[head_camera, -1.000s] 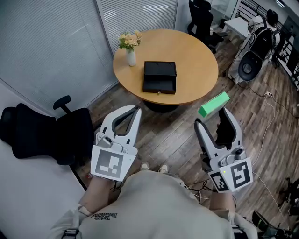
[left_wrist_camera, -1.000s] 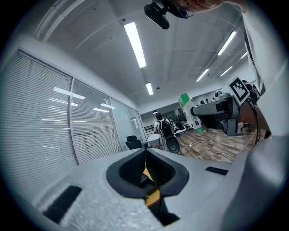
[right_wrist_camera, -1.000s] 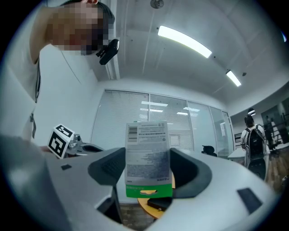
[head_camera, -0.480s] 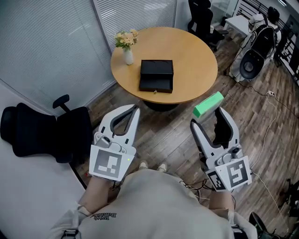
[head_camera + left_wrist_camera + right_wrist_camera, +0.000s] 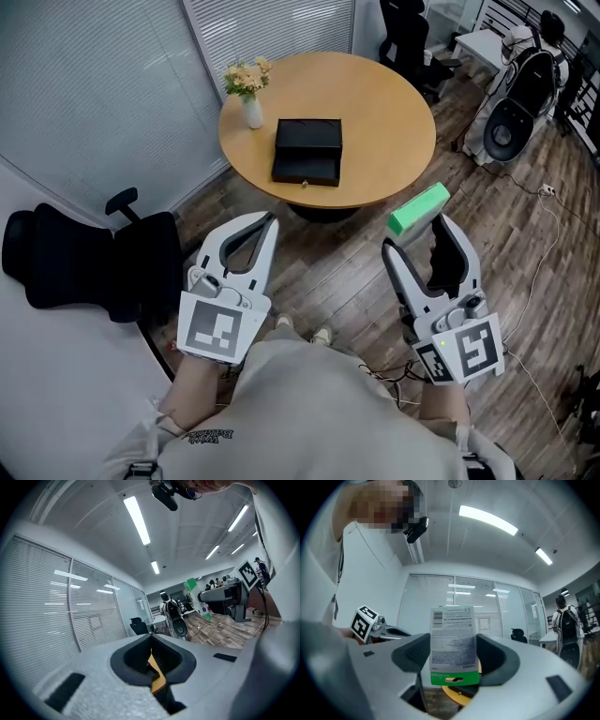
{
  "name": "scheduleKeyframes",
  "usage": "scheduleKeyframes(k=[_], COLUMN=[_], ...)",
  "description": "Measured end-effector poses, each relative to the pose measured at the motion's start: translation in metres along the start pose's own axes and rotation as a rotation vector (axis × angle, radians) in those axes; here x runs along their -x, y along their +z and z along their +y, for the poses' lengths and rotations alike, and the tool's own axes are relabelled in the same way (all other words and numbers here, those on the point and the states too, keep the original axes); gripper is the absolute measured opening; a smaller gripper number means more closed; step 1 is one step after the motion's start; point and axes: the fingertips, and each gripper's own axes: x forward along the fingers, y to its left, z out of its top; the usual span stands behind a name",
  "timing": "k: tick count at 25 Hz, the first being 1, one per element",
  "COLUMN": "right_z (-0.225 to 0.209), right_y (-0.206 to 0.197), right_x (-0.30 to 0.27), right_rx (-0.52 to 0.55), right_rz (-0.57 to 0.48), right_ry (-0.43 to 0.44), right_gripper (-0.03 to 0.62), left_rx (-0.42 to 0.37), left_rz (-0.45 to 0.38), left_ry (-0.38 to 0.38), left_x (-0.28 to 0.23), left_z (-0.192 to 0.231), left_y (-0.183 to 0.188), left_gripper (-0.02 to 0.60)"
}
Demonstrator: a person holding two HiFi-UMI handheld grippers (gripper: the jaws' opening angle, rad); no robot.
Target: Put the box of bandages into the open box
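Your right gripper (image 5: 424,234) has its jaws closed on the box of bandages (image 5: 418,208). In the right gripper view, the box of bandages (image 5: 453,645) stands upright between the two dark pads, which press on its left and right sides. Its white printed face is turned toward the camera, and its green band is at the bottom. The box reaches beyond the tips of the jaws, so in the head view its green end shows past them. You hold it in the air above the wooden floor (image 5: 347,267), on your side of the round surface (image 5: 394,112), and it is not over the surface.

The open box (image 5: 307,151) is black and lies near the middle of that surface, with its lid folded back. It is well apart from the box of bandages, ahead of it and to the left. A white vase with flowers (image 5: 249,96) stands near the left edge of the surface, just beside the open box but not touching it.

Your left gripper (image 5: 271,220) is raised beside the right one at about the same height. Its jaws are brought together at the tips, and in the left gripper view (image 5: 152,660) nothing is between them; only a narrow strip of the surface shows through the gap. A black office chair (image 5: 84,267) stands on the floor to your left
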Motion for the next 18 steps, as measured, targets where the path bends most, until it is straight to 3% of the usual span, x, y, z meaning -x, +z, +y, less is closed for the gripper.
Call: scheduleKeyframes(k=[18], right_z=[0.003], right_y=[-0.011], right_x=[-0.010], right_rx=[-0.002], right_rz=[0.003], right_ry=[0.028], right_gripper=[0.291], left_rx=[-0.012], left_rz=[0.002], left_ry=[0.009], left_x=[0.002], left_z=[0.003], left_y=[-0.007], left_gripper=[0.021])
